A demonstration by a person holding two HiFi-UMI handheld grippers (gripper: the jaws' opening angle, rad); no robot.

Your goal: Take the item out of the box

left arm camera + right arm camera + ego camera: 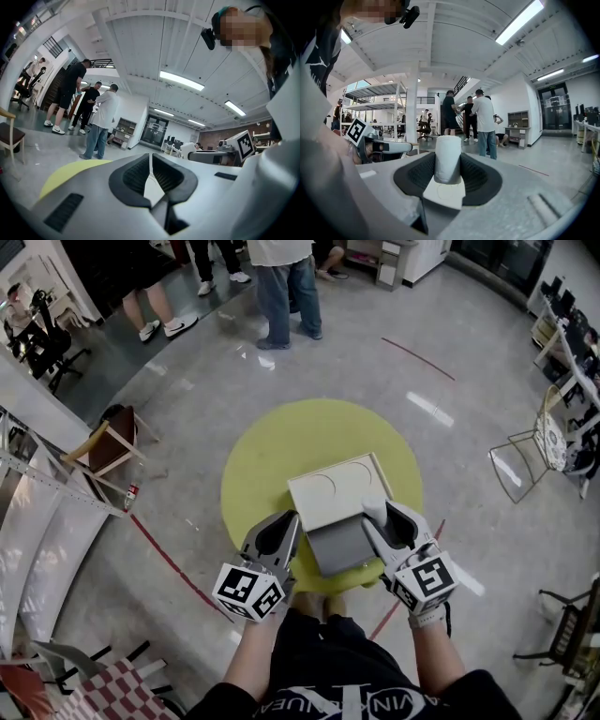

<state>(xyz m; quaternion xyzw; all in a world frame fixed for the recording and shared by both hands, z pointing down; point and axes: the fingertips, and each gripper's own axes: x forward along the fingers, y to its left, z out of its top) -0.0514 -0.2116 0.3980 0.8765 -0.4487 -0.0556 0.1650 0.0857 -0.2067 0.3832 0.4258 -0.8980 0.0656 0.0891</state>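
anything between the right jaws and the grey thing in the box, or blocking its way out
Nothing visible. The jaws of the right gripper already clamp the grey piece, the left gripper pinches the cream box, and no object lies in its way out.

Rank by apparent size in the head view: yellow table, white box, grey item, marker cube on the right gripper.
1. yellow table
2. white box
3. grey item and the marker cube of the right gripper: they look about alike. The cube is nearer the camera, so I have not ranked them.
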